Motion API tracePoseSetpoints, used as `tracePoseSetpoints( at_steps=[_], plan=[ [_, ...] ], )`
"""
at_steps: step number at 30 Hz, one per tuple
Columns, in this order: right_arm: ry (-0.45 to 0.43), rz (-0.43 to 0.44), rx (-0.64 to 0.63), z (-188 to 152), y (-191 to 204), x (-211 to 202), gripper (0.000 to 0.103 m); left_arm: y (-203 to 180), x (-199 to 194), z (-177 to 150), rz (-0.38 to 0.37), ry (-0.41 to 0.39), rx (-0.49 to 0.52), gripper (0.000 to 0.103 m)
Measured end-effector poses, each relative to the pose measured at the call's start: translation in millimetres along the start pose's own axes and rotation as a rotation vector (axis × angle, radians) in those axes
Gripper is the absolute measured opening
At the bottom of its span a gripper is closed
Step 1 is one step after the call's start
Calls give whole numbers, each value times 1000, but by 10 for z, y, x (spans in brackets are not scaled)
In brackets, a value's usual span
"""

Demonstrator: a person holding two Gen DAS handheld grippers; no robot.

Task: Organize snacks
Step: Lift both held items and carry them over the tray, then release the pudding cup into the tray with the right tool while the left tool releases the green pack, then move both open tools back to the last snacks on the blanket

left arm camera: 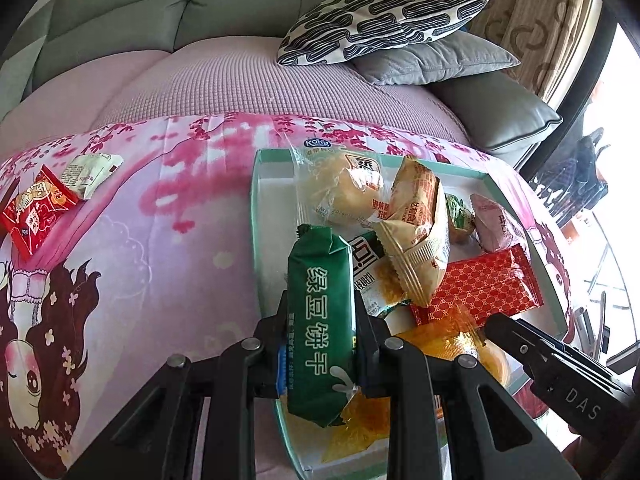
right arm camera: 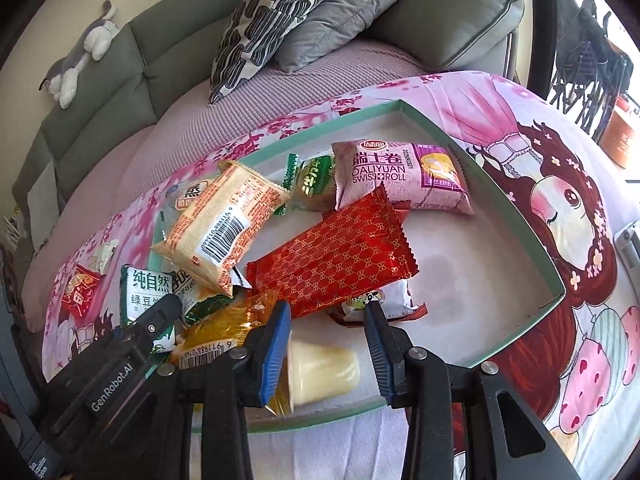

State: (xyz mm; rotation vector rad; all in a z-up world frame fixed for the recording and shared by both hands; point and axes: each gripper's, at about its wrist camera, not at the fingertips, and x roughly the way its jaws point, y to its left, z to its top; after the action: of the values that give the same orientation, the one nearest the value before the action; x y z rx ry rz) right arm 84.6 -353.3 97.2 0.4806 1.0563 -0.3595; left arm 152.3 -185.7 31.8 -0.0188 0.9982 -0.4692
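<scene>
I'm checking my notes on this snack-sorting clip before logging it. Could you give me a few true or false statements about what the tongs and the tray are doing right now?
1. The left tongs grip a green biscuit packet. True.
2. The right tongs are clamped on the red patterned packet. False: they are open, holding nothing, above a pale jelly cup.
3. The pink Swiss roll packet lies inside the tray. True.
4. Every snack is in the tray. False: a small red packet and a white packet lie on the cloth outside it.
</scene>
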Motion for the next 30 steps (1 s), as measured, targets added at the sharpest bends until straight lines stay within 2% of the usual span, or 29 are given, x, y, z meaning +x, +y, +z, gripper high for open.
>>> tracePoseSetpoints(
  at_steps=[1, 2, 5, 7, 8, 11, 15, 17, 25, 30],
  plan=[
    [0, 0, 0, 5, -4, -2, 47, 0, -9, 5, 2, 1, 0, 33],
    [0, -2, -1, 8, -5, -2, 54, 2, -20, 13, 4, 1, 0, 45],
    [-7, -3, -5, 13, 5, -24, 59, 14, -68, 30, -46, 2, -11, 59],
    [-16, 1, -10, 20, 19, -43, 61, 5, -113, 39, -49, -4, -10, 65],
    [-20, 1, -14, 21, 30, -52, 67, 4, -134, 44, -37, -7, -6, 69],
    [-36, 0, -25, 25, 61, -71, 82, 70, -214, 64, -19, -21, -18, 72],
    [-53, 2, -40, 22, 115, -76, 92, 270, -339, 99, 3, -48, -63, 77],
    [-67, -1, -47, 20, 136, -84, 103, 377, -390, 116, 30, -60, -81, 81],
    [-120, 17, -129, 67, 497, -143, 103, 1045, -614, 195, 249, -163, -192, 99],
    [-139, 78, -233, 108, 985, -149, 103, 1561, -799, 235, 362, -245, -268, 101]
  ],
)
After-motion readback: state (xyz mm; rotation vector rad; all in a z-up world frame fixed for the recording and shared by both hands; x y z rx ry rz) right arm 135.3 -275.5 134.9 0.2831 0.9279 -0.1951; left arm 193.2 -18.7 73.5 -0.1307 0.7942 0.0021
